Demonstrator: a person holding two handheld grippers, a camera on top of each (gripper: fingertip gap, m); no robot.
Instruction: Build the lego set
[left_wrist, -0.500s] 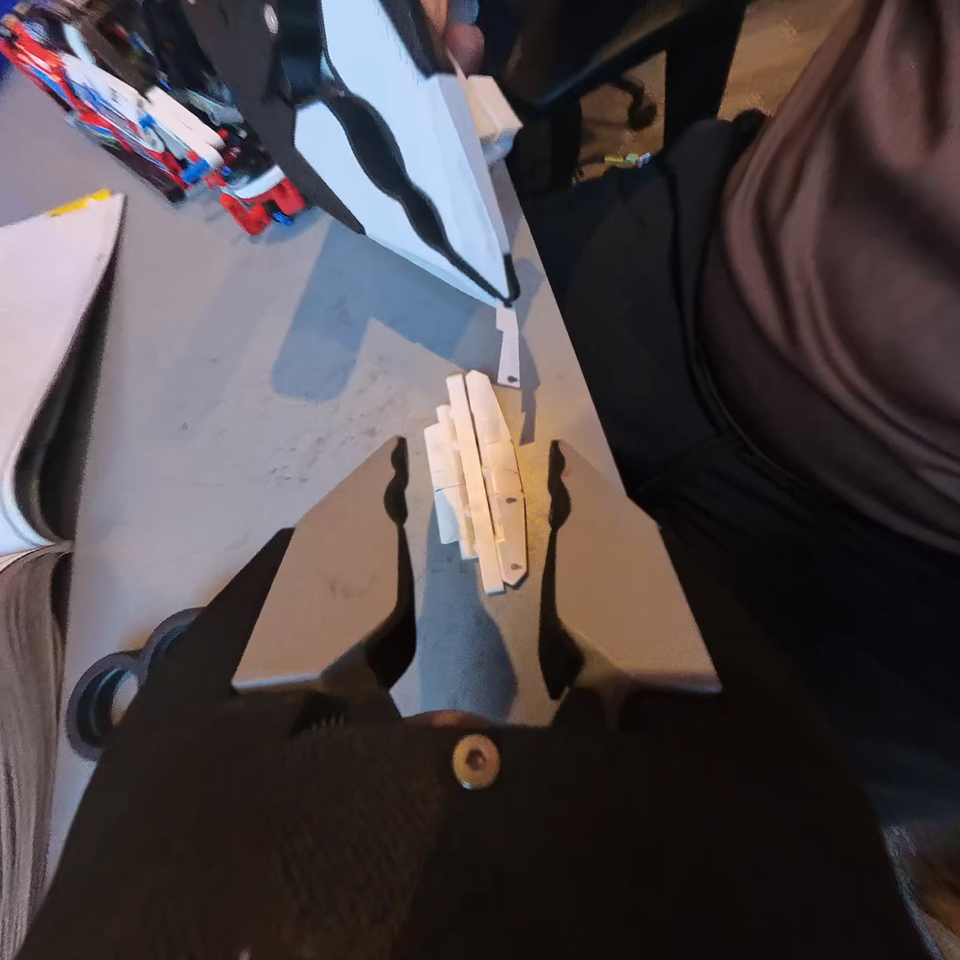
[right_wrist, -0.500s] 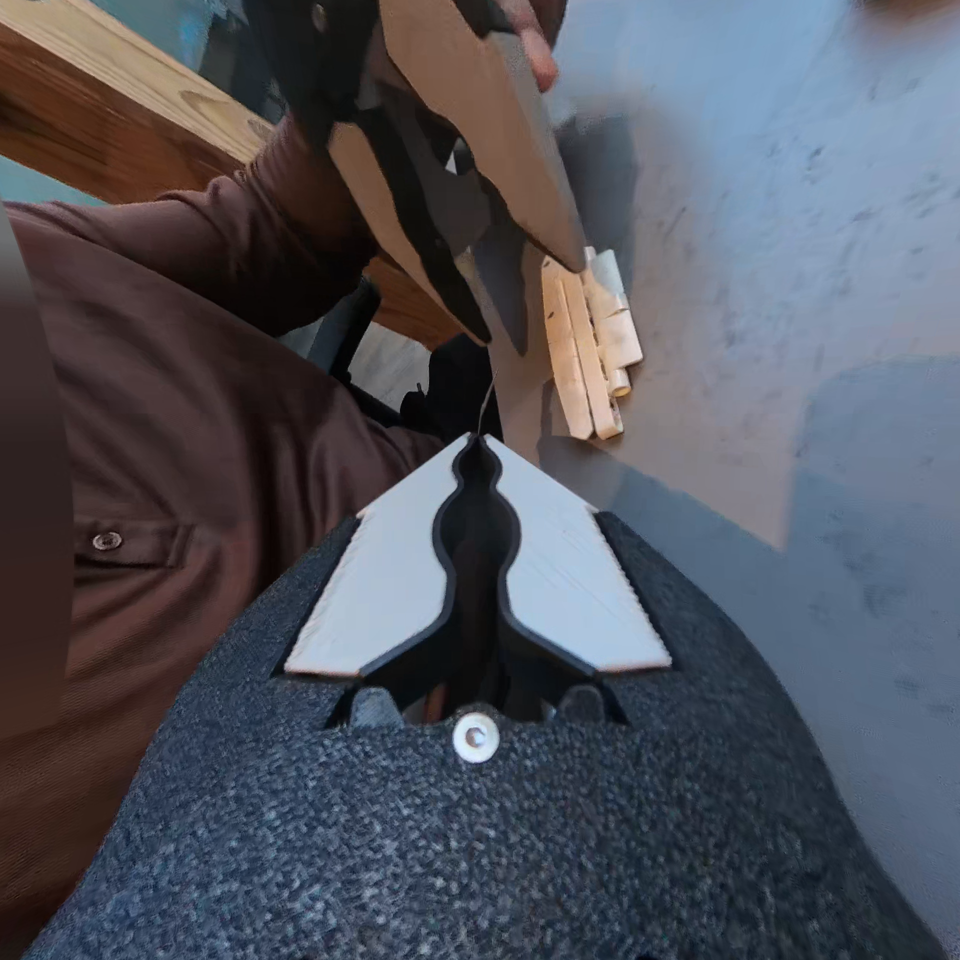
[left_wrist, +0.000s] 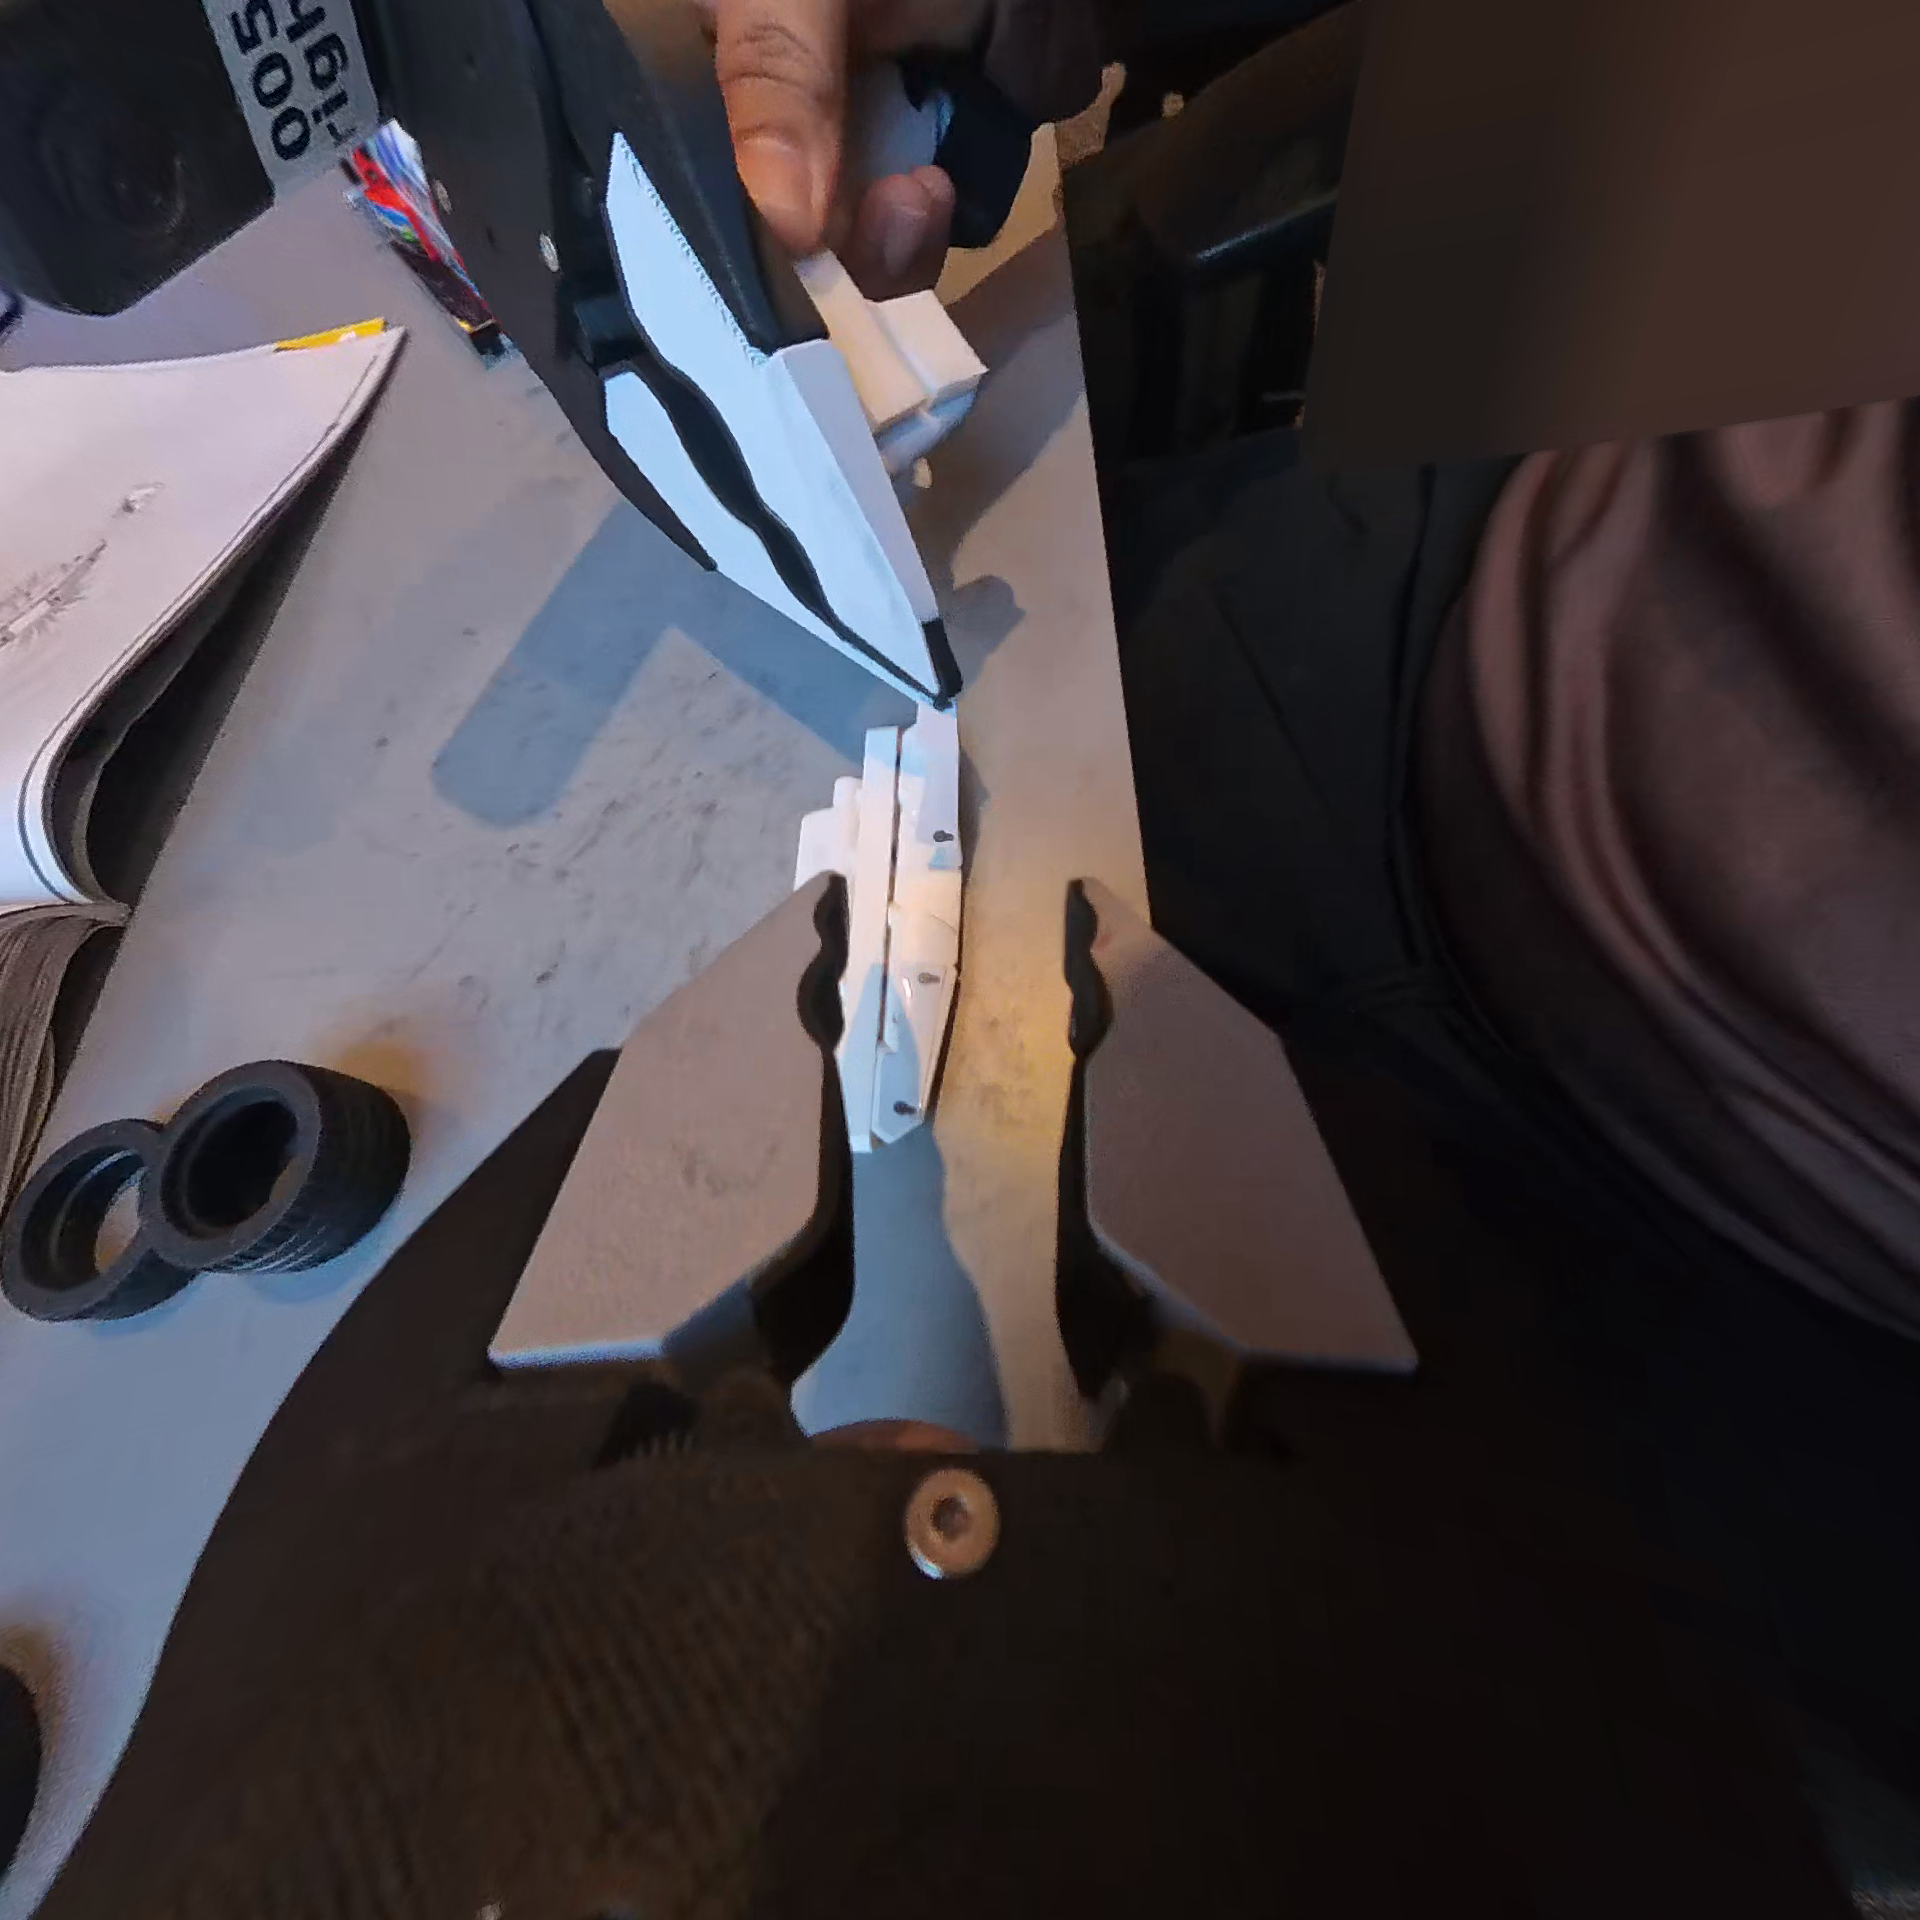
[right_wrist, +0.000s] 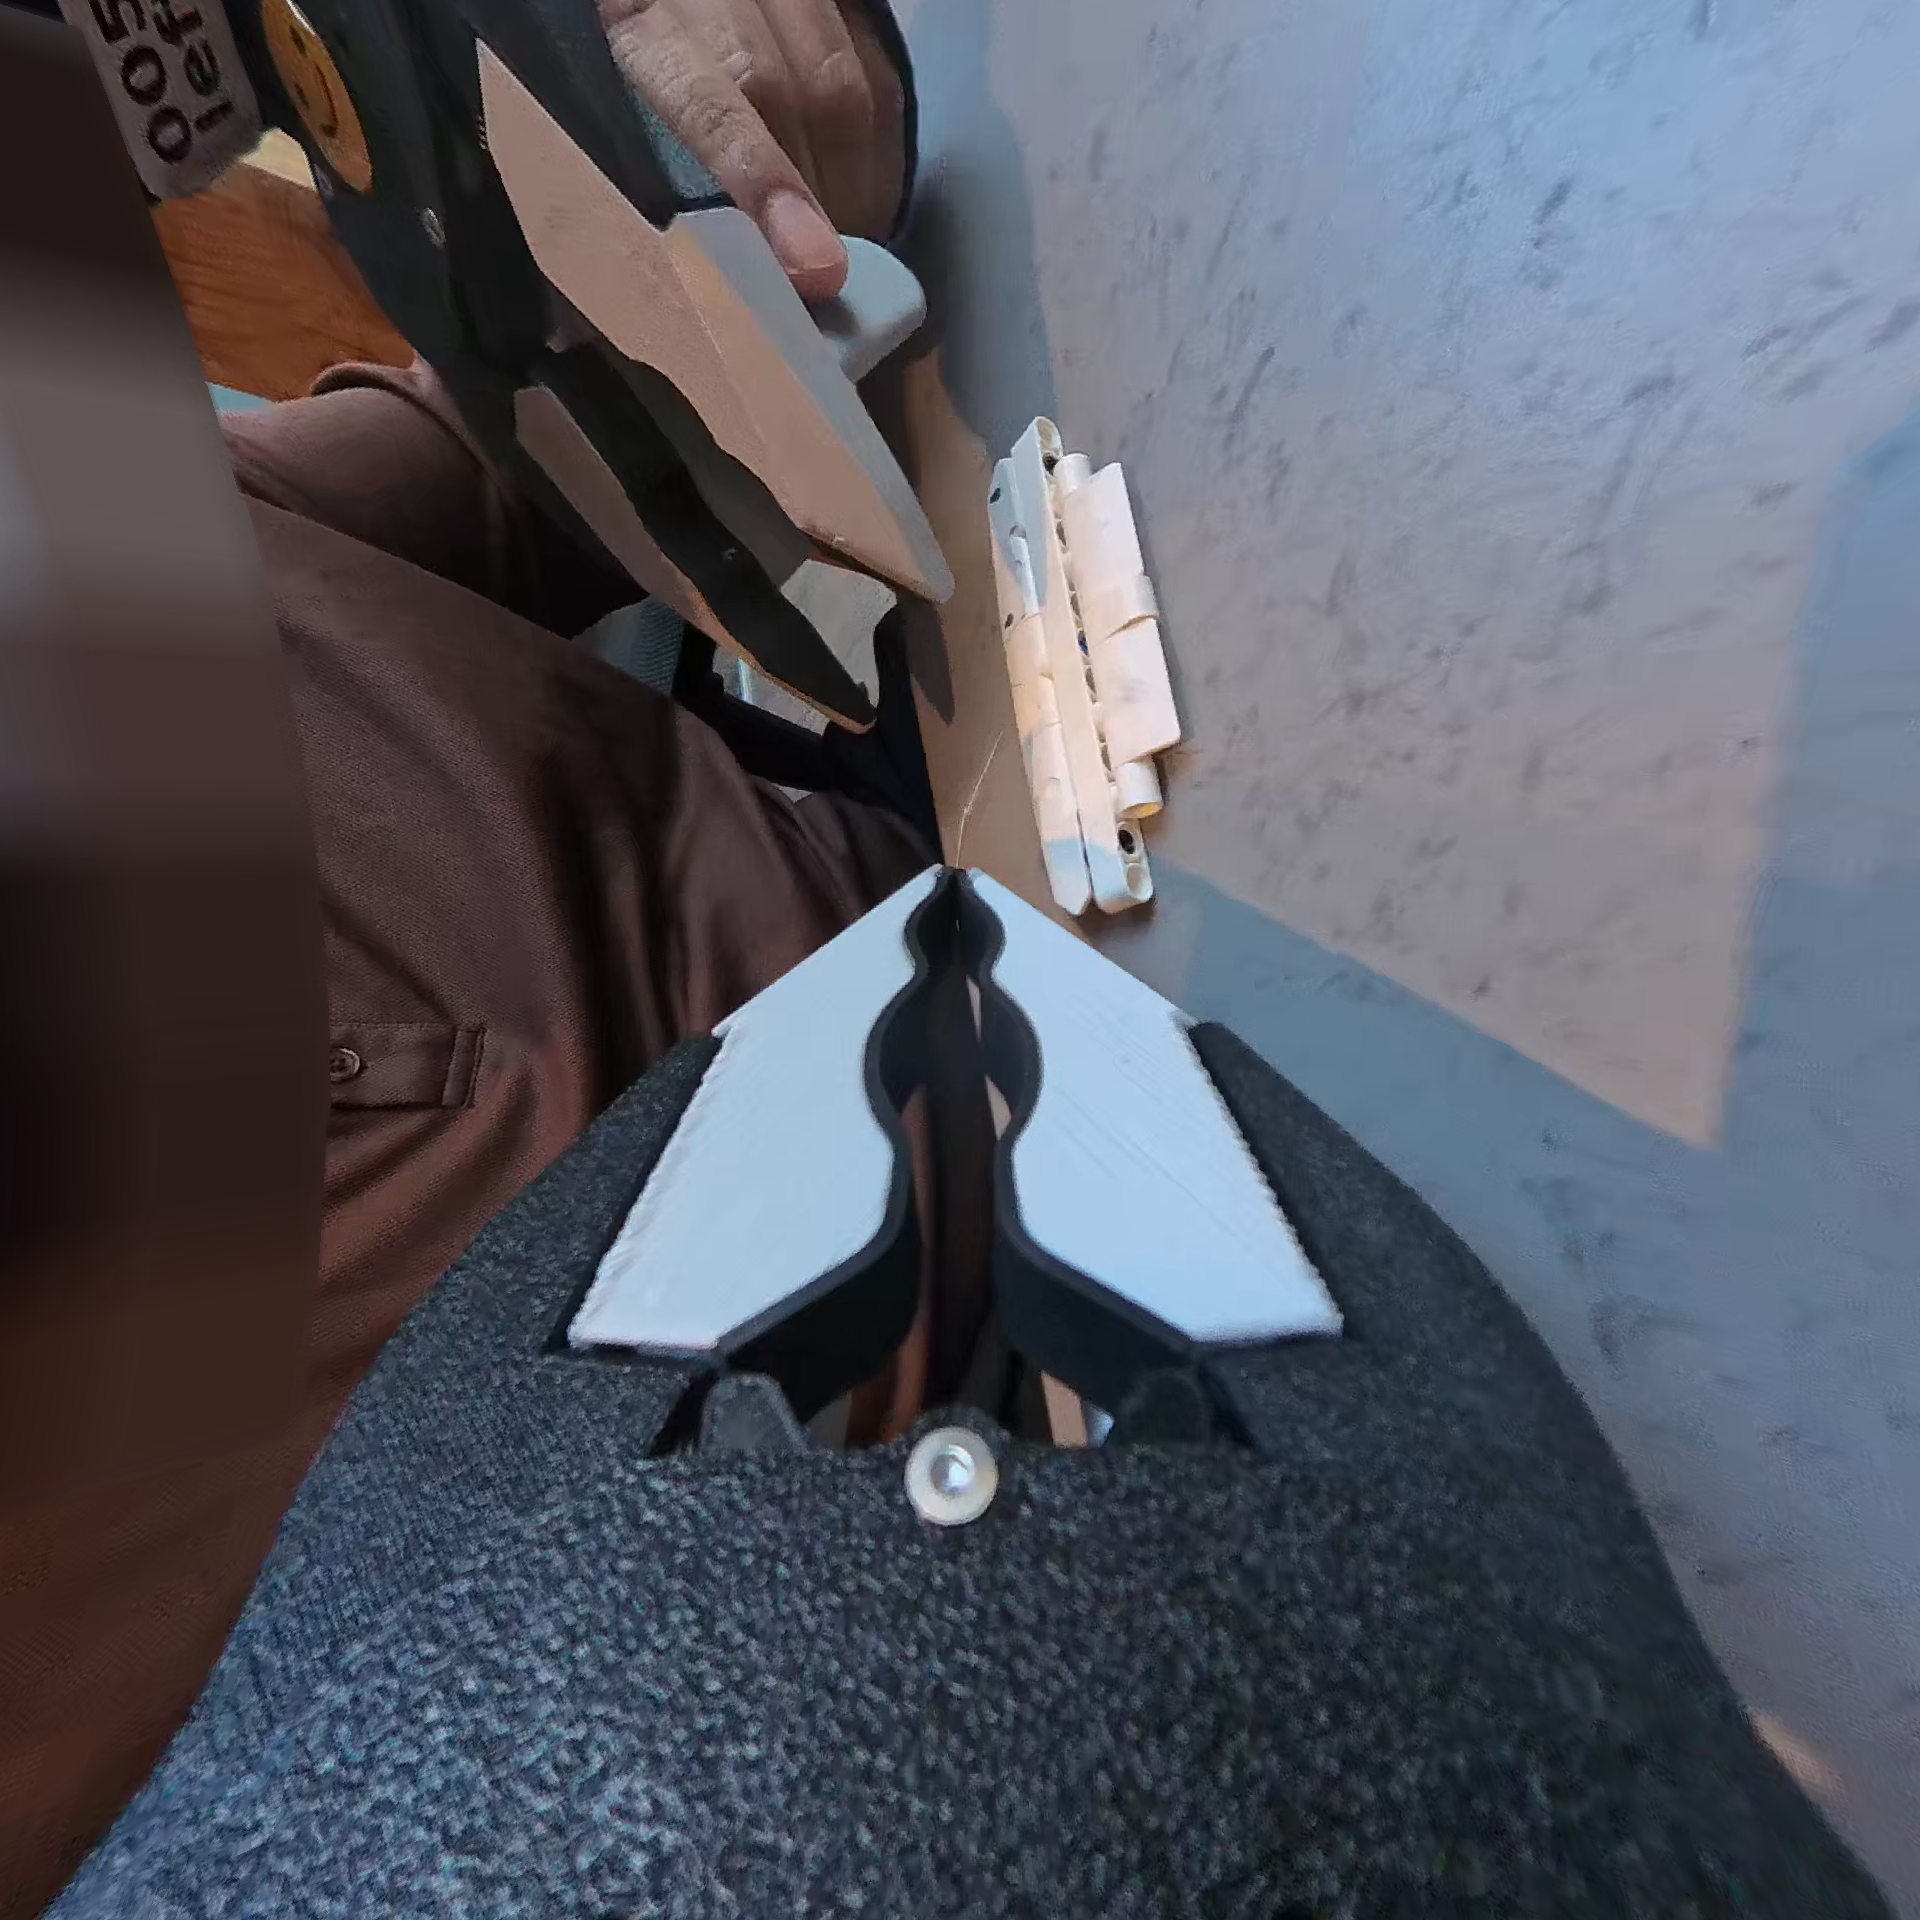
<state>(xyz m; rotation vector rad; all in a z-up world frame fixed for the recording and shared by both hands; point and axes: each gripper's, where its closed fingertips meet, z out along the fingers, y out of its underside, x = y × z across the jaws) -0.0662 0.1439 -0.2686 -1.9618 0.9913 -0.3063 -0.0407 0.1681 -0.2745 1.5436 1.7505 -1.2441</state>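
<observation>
The left hand-held gripper (left_wrist: 951, 904) is open, and its two grey fingers stand one on each side of the near end of the white lego piece (left_wrist: 899, 935). This long, flat white piece lies on the grey surface (left_wrist: 416, 831), close to the edge beside the person. It seems that no finger presses it yet.

Just beyond the far end of the lego piece, the right hand-held gripper (left_wrist: 940, 691) points down with its white fingers closed together. I see nothing held between them.

I judge that the step in hand is picking up this piece. The next move calls for closing the left fingers squarely on its long sides.

Left of the lego piece lie two black tyres (left_wrist: 208, 1184), and farther off an open booklet (left_wrist: 156, 540).
</observation>
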